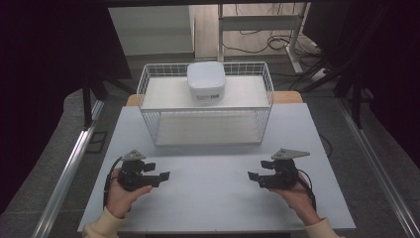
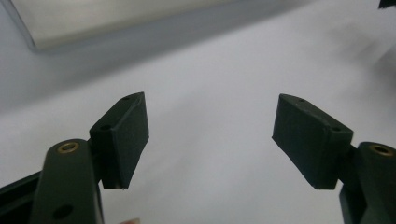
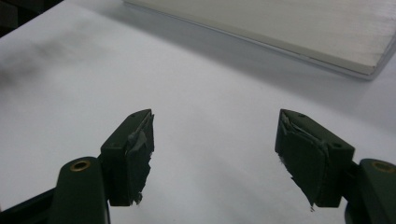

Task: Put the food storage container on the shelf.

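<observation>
High view shows a white rectangular table point(image 1: 213, 198) with a white wire two-tier rack point(image 1: 205, 101) standing toward its far edge, and a white rounded-square plastic bowl point(image 1: 206, 82) sitting on the rack's upper shelf near the middle of its back rim. Near the front of the table, a person's left hand point(image 1: 121, 193) holds the black left gripper point(image 1: 161, 177), whose jaws point inward toward the table's centre, with a grey three-cornered plate on top. On the opposite side, the right hand point(image 1: 299, 196) holds the black right gripper point(image 1: 255, 178), also pointing inward, so the two tools face each other well apart across bare tabletop. Cream sleeves show at the bottom edge. Left gripper view looks along its two dark pads point(image 2: 126, 135), spread wide with only white table between them; a pale board edge lies at the upper left. Right gripper view shows its pads point(image 3: 135, 154) likewise parted and clasping nothing, their facing worn and torn, with the rack's lower white shelf point(image 3: 299, 23) lying ahead at the upper right.
</observation>
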Available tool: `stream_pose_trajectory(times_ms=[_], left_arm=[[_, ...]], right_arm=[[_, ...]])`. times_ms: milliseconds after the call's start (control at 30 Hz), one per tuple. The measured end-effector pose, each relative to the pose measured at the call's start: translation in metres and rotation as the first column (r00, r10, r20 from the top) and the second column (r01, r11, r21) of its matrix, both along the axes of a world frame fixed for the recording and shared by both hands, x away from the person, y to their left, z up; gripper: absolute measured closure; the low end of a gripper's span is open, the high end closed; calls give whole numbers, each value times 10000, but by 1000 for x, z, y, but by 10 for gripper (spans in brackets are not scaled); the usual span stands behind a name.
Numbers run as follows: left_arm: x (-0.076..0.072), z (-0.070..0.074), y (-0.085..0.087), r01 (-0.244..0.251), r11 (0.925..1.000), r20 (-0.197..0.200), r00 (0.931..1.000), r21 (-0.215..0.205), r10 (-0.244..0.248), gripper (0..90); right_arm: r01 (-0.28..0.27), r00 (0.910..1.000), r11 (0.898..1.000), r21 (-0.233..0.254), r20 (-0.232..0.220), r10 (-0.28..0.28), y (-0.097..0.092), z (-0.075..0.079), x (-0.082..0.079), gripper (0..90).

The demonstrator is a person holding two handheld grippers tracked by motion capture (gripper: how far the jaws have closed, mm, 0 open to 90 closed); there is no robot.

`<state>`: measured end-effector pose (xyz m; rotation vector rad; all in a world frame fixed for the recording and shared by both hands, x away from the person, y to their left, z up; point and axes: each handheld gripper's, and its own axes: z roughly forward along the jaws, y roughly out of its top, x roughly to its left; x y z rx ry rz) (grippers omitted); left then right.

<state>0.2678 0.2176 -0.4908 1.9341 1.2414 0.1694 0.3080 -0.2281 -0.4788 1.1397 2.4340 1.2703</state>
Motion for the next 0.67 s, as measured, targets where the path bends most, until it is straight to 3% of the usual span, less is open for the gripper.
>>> stream_pose_trajectory(times_ms=[200,667], left_arm=[[0,-2,-4,91,9999,-19,10000,57,-91,255],[-1,-3,-4,7,9999,-55,10000,101,-6,234]], right_arm=[[81,9994,9996,253,326,-89,-3,2,0,281],[2,9974,10000,59,727,-6,-2,4,-2,281]])
